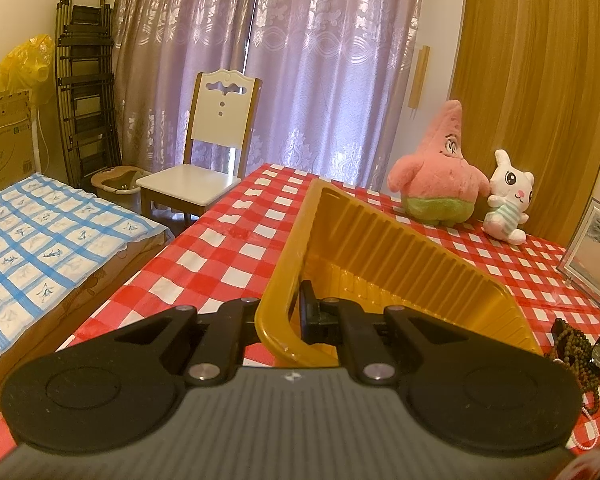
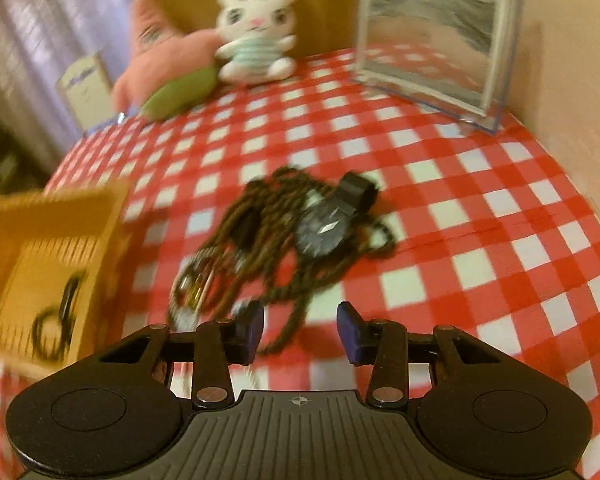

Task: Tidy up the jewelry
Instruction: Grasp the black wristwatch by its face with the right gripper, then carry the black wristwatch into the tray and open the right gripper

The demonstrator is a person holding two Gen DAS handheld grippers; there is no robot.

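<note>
One yellow tray (image 1: 384, 240) sits on the red-checked tablecloth (image 1: 204, 256), its near wall pinched in the closed left gripper (image 1: 290, 316). Beside it lies one tangled pile of brown bead strands (image 2: 268, 236) with one black watch (image 2: 324, 228) on top. The right gripper (image 2: 300, 330) hangs half open over the pile, holding nothing. Two plush toys (image 1: 440, 176) stand behind
</note>
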